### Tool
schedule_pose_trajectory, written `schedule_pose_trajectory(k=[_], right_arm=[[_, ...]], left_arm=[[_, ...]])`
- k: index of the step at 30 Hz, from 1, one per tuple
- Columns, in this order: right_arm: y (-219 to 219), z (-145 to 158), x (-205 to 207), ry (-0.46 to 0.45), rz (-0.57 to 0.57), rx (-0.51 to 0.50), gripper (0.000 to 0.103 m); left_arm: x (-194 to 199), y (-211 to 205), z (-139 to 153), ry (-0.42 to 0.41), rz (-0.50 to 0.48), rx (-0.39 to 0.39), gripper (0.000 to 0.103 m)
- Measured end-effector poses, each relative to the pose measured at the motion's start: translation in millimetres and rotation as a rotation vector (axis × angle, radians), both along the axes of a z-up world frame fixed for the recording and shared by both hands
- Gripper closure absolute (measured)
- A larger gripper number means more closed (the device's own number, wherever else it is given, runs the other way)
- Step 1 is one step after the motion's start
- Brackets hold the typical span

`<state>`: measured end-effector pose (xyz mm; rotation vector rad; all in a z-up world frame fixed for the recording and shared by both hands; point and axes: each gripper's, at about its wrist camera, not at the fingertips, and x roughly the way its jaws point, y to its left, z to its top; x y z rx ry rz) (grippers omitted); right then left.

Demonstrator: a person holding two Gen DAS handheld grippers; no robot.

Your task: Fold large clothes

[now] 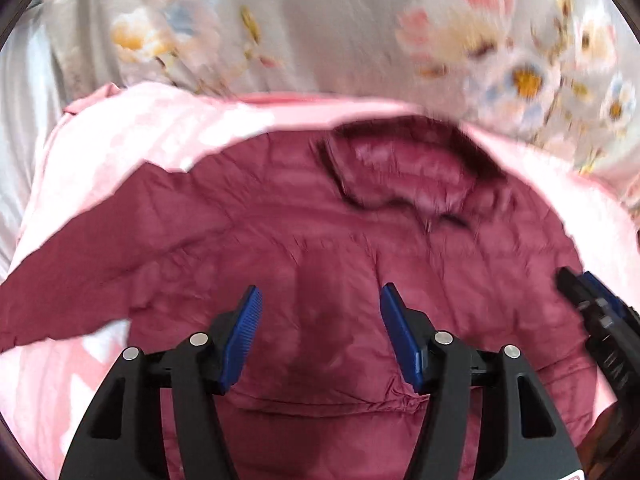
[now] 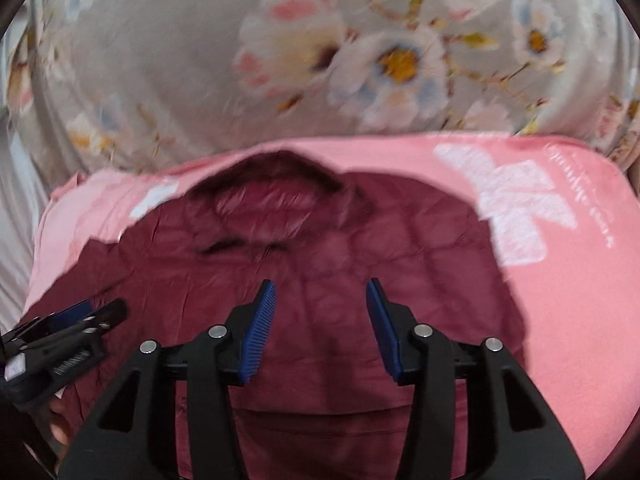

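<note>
Both grippers — left gripper [image 1: 322,300], right gripper [image 2: 322,292] — hover wide, empty, over a maroon jacket [image 1: 320,240], collar [image 2: 276,184] pointing away, on a pink blanket [image 2: 560,280] — floral sheet [image 2: 200,60] beyond

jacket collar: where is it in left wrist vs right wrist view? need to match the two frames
Left wrist view: collar sits right of centre, in the upper middle, above the open left gripper.
Right wrist view: collar sits left of centre, upper middle, above the open right gripper.
Shared landmark: the pink blanket under the maroon jacket, with the floral sheet beyond.
</note>
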<state>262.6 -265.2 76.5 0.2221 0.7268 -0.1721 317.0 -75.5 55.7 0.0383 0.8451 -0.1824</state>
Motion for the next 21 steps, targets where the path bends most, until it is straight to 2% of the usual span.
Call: schedule_pose_trajectory(k=[4, 6, 11, 21], right_arm=[[17.2, -46.1, 2.9, 0.113, 0.021, -0.034, 0.058], [18.8, -57.9, 3.0, 0.125, 0.019, -0.025, 0.058], [27.9, -61.8, 1.6, 0.128, 0.013, -0.076, 0.057], [34.6, -62.6, 4.9, 0.145, -0.001, -0.114, 0.054]], left_arm=[[3.7, -9.9, -38.4, 0.069, -0.005, 0.033, 0.044], [4.2, -8.9, -54.6, 0.077, -0.002, 0.032, 0.041], [-3.8, -14.2, -62.4, 0.003, 0.006, 0.072, 0.038], [-4.9, -18.8, -64.6, -0.015, 0.018, 0.099, 0.036]])
